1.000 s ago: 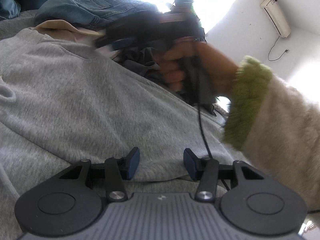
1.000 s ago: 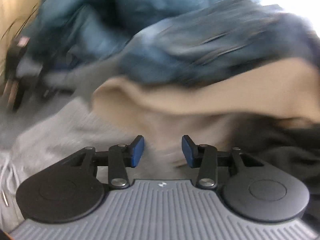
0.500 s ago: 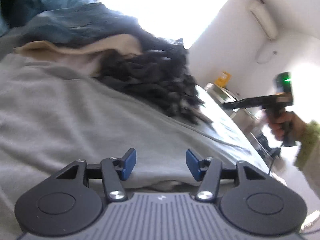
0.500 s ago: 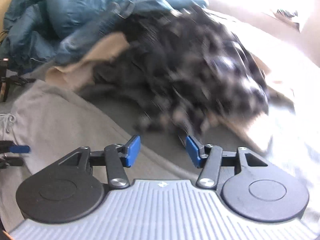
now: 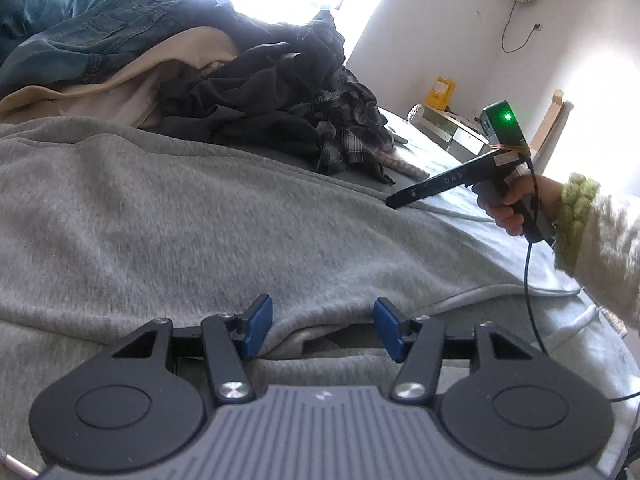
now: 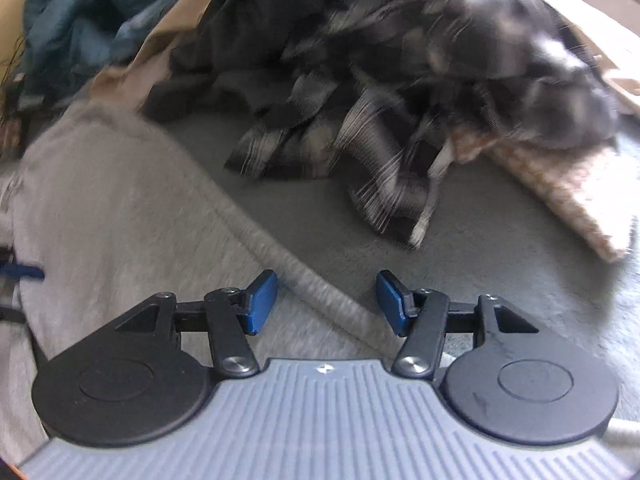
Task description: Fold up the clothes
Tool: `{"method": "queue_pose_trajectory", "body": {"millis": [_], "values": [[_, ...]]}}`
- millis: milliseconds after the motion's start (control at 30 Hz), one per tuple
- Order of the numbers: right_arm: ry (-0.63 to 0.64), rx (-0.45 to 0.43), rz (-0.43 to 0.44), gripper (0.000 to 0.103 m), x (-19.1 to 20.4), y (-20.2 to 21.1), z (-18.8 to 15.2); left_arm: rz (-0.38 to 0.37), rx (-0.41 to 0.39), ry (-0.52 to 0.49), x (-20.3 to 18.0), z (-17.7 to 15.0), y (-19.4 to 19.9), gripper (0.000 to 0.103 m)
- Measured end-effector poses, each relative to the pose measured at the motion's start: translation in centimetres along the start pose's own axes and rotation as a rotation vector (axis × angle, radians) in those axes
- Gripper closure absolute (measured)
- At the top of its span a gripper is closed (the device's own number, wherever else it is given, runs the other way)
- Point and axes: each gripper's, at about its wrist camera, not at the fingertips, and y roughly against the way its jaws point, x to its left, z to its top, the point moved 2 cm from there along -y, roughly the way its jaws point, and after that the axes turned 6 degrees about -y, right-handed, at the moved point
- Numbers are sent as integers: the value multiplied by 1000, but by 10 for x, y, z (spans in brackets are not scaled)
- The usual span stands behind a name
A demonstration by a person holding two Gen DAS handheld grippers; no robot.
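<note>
Both grippers, left gripper (image 5: 323, 327) and right gripper (image 6: 327, 302), hold nothing, fingers half open above the grey sweatshirt's (image 5: 168, 216) hem; bare bed (image 6: 460, 280) lies beside it, a clothes pile (image 6: 380, 80) beyond.

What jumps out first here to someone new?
The grey sweatshirt spread across the foreground, its ribbed hem running between the open fingers of the right gripper. Behind it, a jumbled heap with a dark plaid shirt and denim. The left gripper hovers open at the sweatshirt's near edge.

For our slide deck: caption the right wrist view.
Open right gripper above the grey sweatshirt's ribbed hem, plaid shirt heaped beyond.
</note>
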Motion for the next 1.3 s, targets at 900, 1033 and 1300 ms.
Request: {"method": "queue_pose_trajectory", "body": {"millis": [900, 1033, 1300], "values": [[310, -137, -447, 103, 29, -7, -7, 4, -7, -8, 0, -1, -1, 46], [184, -218, -422, 101, 17, 41, -7, 4, -7, -8, 0, -1, -1, 46], [252, -19, -380, 103, 6, 21, -50, 9, -6, -15, -1, -1, -2, 46]]}}
